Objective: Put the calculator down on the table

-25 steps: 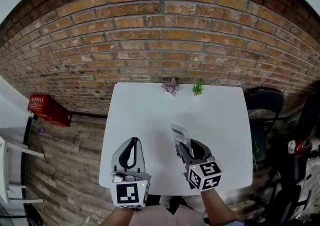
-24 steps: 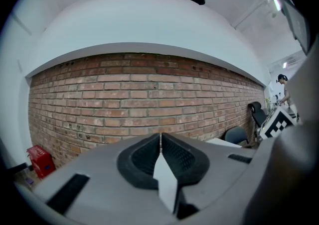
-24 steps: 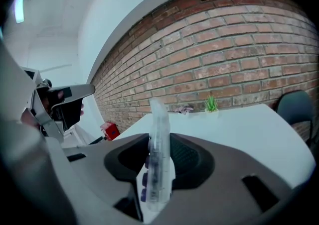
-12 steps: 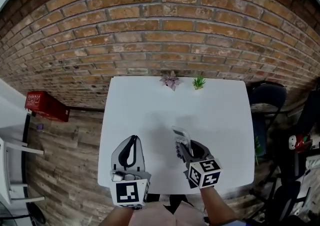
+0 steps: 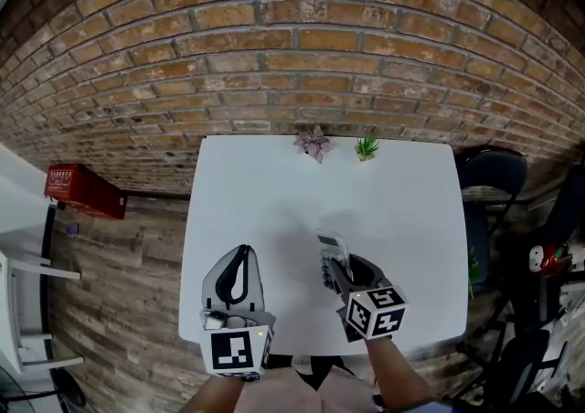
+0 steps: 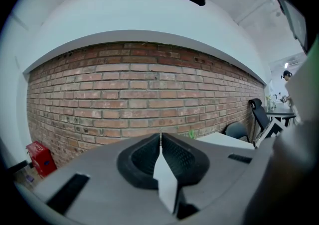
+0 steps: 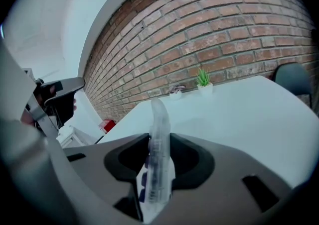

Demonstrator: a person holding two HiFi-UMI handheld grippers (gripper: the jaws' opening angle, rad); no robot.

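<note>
**Right gripper lowers the calculator toward the table, still gripped**

Over the last second the right gripper (image 5: 335, 267) sinks a little toward the white square table (image 5: 274, 192). Its jaws stay clamped on the slim pale-grey plastic calculator with dark keys (image 7: 157, 169), so the set-down looks close but not done. Whether the calculator touches the table I cannot tell.

The calculator (image 5: 331, 251) sits over the table's near half, right of the middle. It stands on edge, keys facing left in the right gripper view. Its long axis runs straight out of the jaws, free end pointing at the table's far edge.

The left gripper (image 5: 239, 276) hovers over the table's near left corner, jaws together on nothing.
</note>
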